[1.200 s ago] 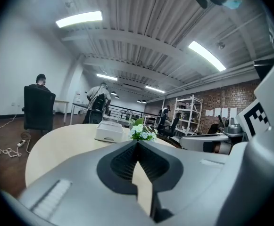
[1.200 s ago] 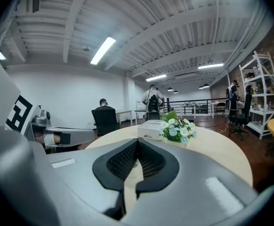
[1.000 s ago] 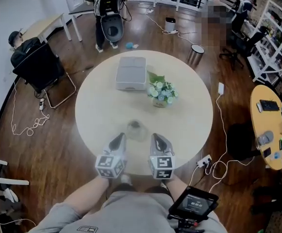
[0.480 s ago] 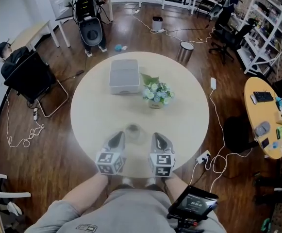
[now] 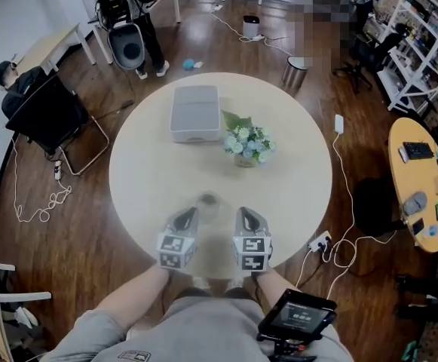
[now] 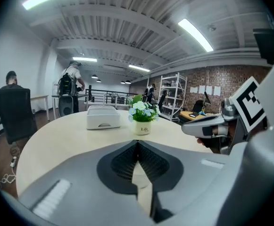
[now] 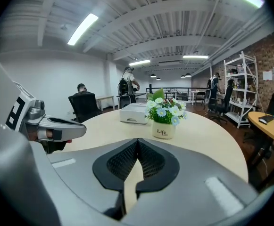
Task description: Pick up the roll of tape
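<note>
the left tongs (image 5: 189, 213) and right tongs (image 5: 243, 213) are hanging closed and empty near the roll of tape (image 5: 207, 200), so one is probably needing to open before straddling its rim.

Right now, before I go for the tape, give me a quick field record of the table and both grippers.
left gripper: shut, empty
right gripper: shut, empty
tape: clear roll on table, just ahead of both grippers, touching neither
table: round, pale
box: grey, far side
flowers: in pot, right of box
</note>
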Available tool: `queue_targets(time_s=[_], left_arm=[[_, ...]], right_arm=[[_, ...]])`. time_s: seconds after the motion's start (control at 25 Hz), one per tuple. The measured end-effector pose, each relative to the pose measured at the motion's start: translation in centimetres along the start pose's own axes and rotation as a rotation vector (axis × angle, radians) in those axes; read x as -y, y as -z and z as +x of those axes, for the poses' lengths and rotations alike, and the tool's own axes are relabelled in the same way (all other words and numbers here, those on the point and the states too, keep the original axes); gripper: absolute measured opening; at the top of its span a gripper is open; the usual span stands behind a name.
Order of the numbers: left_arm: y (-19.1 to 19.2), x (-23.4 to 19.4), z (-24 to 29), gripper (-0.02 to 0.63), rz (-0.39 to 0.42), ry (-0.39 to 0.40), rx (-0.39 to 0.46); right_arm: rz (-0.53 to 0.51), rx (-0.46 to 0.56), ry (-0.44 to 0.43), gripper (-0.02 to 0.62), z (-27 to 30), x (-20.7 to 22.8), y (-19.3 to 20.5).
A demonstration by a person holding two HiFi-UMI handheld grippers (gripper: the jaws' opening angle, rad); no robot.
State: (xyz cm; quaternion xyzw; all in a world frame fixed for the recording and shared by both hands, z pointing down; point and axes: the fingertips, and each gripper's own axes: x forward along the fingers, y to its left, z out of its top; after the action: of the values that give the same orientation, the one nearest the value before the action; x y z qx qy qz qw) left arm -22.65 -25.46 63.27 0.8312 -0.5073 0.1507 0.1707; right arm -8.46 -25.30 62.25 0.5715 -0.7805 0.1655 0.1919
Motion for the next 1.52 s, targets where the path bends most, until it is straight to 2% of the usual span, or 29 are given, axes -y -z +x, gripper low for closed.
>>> queue_targets(time_s=[0.36,0.48,0.6,0.72,0.92,1.04,1.16,1.36,1.44,1.52], left_arm=[[4.1,1.3,2.9,0.005,0.237,0.082,-0.179],[5.5,2.4,3.6,0.078,0.364,0.143,-0.248],[7.5,3.4,4.4,0.166,0.505,0.201,-0.353],[8.8,3.8,5.2,0.199,0.634,0.226,-0.432],[10.7,4.1,6.6,0.201,0.814,0.236,-0.56],[11.8,4.1,7.2,0.178,0.9,0.249,-0.639],[12.0,4.4,7.6,0.169,0.924,0.268,-0.68],[12.2,4.6,7.6,0.143,0.891,0.319,-0.749],[11.9,4.6,7.5,0.122,0.851,0.331,-0.741],[11.5,4.7,7.5,0.105,0.779,0.328,-0.72]], right_arm=[[0.03,-0.137,-0.012,0.012,4.0,0.4,4.3],[0.038,-0.167,-0.015,0.012,4.6,0.5,5.2],[0.039,-0.189,-0.016,0.012,5.2,0.7,6.3],[0.041,-0.199,-0.016,0.012,5.4,0.8,6.6],[0.037,-0.22,-0.015,0.014,5.1,1.1,6.7],[0.034,-0.206,-0.016,0.013,5.0,1.2,6.7],[0.041,-0.207,-0.021,0.014,4.6,1.3,6.4],[0.046,-0.215,-0.032,0.013,3.9,1.2,6.3],[0.044,-0.21,-0.033,0.013,3.7,1.1,6.2],[0.04,-0.2,-0.031,0.012,3.5,1.3,5.8]])
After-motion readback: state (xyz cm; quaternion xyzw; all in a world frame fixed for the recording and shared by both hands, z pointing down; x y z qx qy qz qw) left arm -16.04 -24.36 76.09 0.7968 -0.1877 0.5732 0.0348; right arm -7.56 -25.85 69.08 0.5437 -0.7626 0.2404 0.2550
